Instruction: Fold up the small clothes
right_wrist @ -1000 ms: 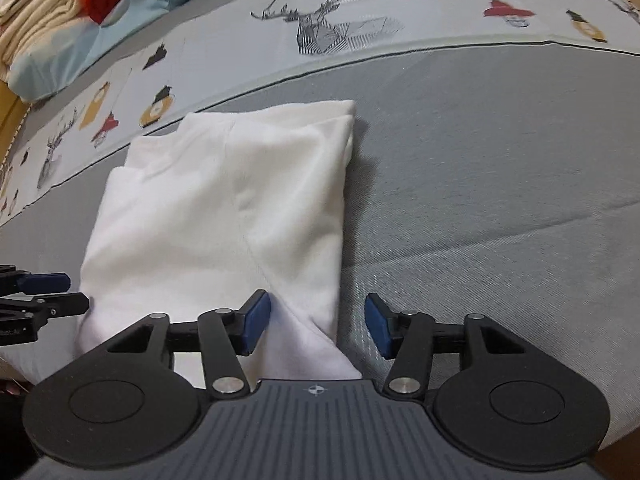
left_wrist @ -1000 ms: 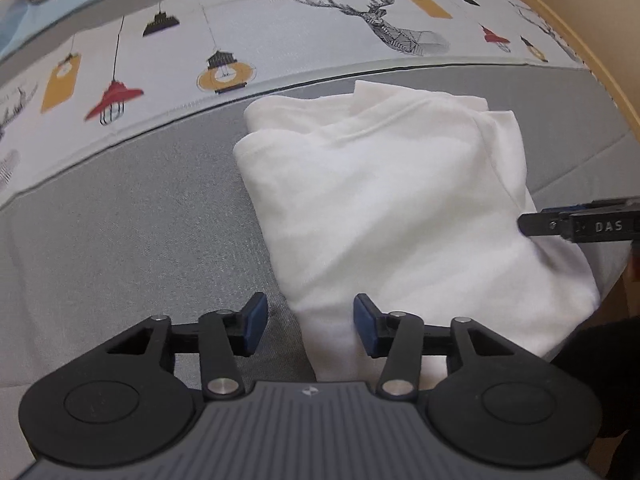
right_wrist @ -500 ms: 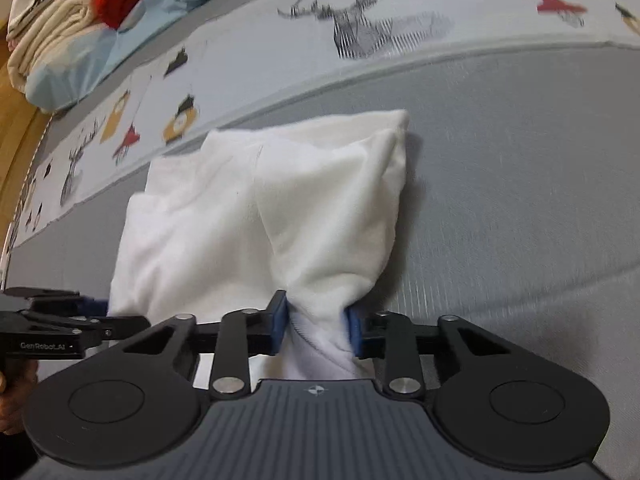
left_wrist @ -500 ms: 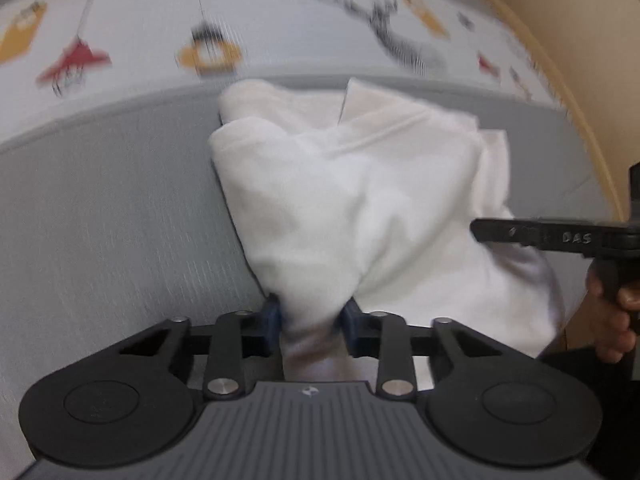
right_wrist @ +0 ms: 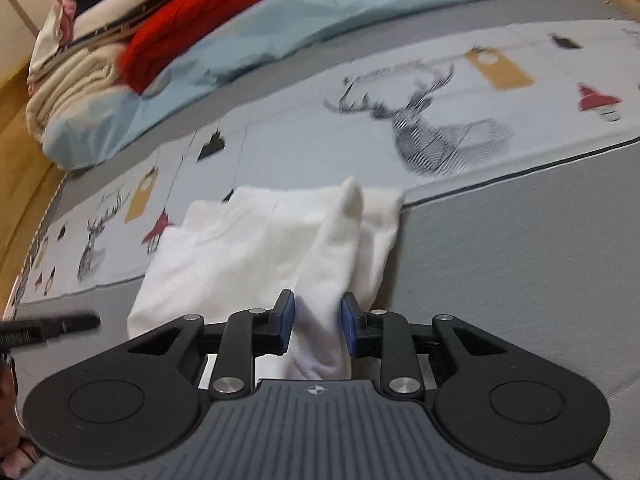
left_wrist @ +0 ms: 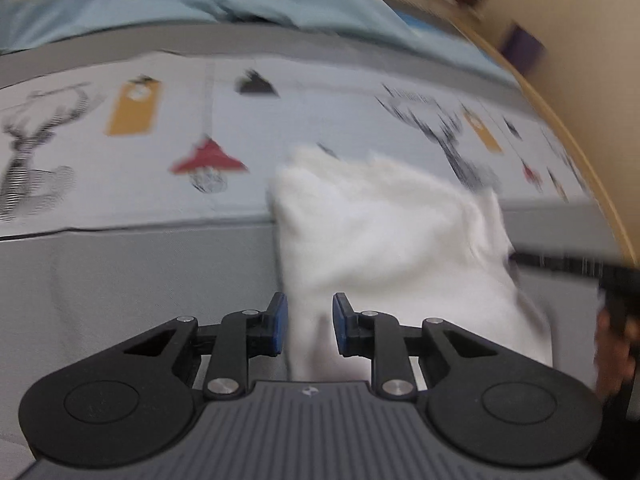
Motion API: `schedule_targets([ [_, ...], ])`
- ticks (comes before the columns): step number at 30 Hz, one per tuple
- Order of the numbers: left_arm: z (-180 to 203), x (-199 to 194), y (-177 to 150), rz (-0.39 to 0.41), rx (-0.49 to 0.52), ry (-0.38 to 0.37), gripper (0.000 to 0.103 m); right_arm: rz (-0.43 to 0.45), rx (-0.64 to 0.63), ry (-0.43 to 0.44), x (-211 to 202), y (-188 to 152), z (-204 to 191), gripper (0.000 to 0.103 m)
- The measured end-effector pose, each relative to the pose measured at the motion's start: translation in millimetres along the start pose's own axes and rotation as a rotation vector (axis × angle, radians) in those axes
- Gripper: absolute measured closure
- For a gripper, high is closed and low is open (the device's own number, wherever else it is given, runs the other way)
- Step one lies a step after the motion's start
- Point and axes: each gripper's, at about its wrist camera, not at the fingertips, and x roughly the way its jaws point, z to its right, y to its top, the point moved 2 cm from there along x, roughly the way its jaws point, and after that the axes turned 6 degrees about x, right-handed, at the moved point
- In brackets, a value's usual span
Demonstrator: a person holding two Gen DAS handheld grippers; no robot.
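White soft cotton cloth, a small folded garment (right_wrist: pixel 256 248), lies on the grey bed cover (right_wrist: pixel 520 272), with its far edge reaching onto the pale printed band with deer and hanging lamps (right_wrist: pixel 432 120). Two near corners of the white garment are held, one by each tool.

From the right wrist view, the right gripper (right_wrist: pixel 318 322) has its black arms drawn in and its blue pads (right_wrist: pixel 287 320) press on a bunch of the white cloth from both sides. The jaws have just been closing, and now they pinch that corner. The cloth rises from the pads in a tall fold, and a little peak sticks up at the far end. At the left edge of this view a black finger of the other tool (right_wrist: pixel 52 326) shows beside the garment.

From the left wrist view, which is blurry, the left gripper (left_wrist: pixel 308 324) also has the white cloth between its blue pads (left_wrist: pixel 278 322). Its jaws have just been closing too, and they pinch the other near corner. The garment (left_wrist: pixel 384 240) spreads away from the pads toward the printed band. On the right side a dark bar of the right tool (left_wrist: pixel 560 264) touches the cloth's edge, and a hand (left_wrist: pixel 616 344) shows under it.

Farther back lie a light blue sheet (right_wrist: pixel 280 28), a red bundle (right_wrist: pixel 192 40) and cream folded cloth (right_wrist: pixel 72 88)
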Motion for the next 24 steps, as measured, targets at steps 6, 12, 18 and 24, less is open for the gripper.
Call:
schedule_targets([
  [6, 16.5, 34.6, -33.8, -0.214, 0.066, 0.042, 0.065, -0.203, 0.014, -0.04, 6.9, -30.4, 19.5, 0.074],
  [12, 21.8, 34.9, -46.6, -0.244, 0.049, -0.012, 0.076, -0.205, -0.014, -0.121, -8.0, -42.8, 30.2, 0.07],
  [18, 34.4, 24.2, -49.9, -0.224, 0.106, 0.066, 0.074, -0.059, -0.03, -0.206, -44.1, -29.7, 37.5, 0.073],
  [24, 66.0, -58.8, -51.1, 0.081, 0.119, 0.261, 0.027, 0.201, -0.171, -0.144, -125.6, -39.6, 1.9, 0.046],
])
